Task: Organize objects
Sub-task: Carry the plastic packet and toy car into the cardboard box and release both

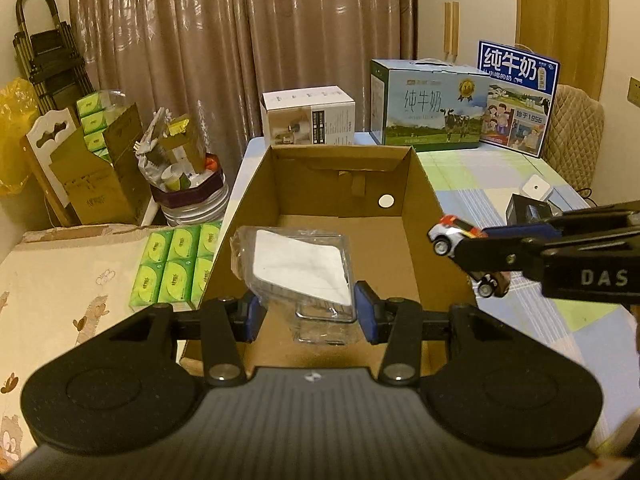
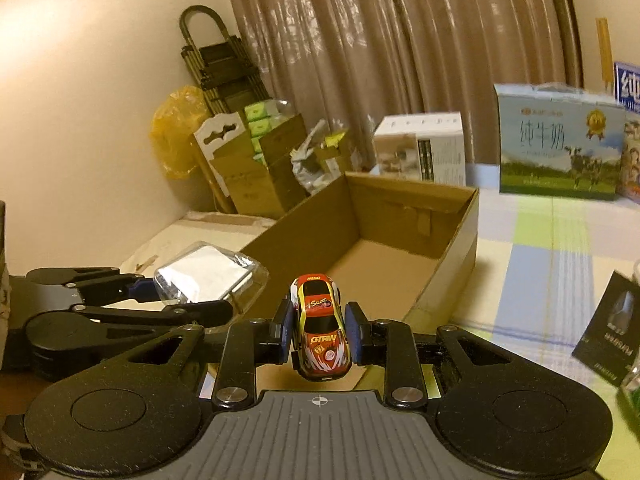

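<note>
Both loads hang over the near end of the cardboard box (image 1: 344, 208) – the left gripper (image 1: 308, 312) pinches one clear plastic case (image 1: 298, 264), the right gripper (image 2: 318, 330) clamps one toy car (image 2: 320, 328). My worry: the slick case slips, or the car drops wide of the right wall. One box, nothing inside yet – two milk cartons behind.

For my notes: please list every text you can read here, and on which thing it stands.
"GTRW", "Super": toy car.
"DAS": right gripper, on its side.
"纯牛奶": green milk carton.
"纯牛奶", "1956": blue milk carton.
Small print on the white box and black box: unreadable.
</note>
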Available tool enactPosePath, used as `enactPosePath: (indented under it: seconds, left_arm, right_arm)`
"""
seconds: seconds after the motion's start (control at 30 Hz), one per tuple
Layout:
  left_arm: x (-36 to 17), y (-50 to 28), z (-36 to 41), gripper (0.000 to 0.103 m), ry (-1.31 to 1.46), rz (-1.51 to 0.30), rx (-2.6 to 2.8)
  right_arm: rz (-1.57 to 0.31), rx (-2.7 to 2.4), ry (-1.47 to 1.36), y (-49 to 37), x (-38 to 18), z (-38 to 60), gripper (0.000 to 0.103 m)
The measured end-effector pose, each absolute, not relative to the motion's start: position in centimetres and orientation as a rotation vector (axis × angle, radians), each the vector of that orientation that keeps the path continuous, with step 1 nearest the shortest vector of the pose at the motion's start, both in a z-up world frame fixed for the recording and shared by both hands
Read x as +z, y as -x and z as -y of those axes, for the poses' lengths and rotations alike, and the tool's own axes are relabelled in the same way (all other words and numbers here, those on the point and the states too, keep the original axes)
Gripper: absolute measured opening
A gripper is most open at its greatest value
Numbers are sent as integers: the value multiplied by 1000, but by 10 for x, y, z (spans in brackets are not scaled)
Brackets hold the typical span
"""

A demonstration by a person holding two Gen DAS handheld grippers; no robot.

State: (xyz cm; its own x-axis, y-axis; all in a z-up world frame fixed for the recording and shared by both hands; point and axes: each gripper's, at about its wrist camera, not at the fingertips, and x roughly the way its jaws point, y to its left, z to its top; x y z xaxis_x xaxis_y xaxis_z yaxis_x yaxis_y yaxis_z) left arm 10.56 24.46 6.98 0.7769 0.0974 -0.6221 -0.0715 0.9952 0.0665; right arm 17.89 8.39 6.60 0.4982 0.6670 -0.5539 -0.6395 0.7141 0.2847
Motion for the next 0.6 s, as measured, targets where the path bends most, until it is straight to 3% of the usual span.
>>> enactPosePath:
  seconds: [0.1,0.13,0.17,0.2,0.6]
  left_arm:
    - [65,-108,-247,43,-19,-677,89]
    - [64,-110,-249,46,-8,-676,90]
    - [64,-110,-250,57,0,-670,94]
    - [63,-110,-249,61,0,-665,99]
    - [71,-92,-236,67,21,-626,113]
  right_arm:
    - [-700,806,-93,-187,61,-81,29]
    - [-703,799,-102,-190,59,-82,35]
    - [-708,784,-108,-192,58,-81,51]
    - [-709,775,-118,-191,59,-77,56]
    - [-611,707,-133,-183,72,-43,58]
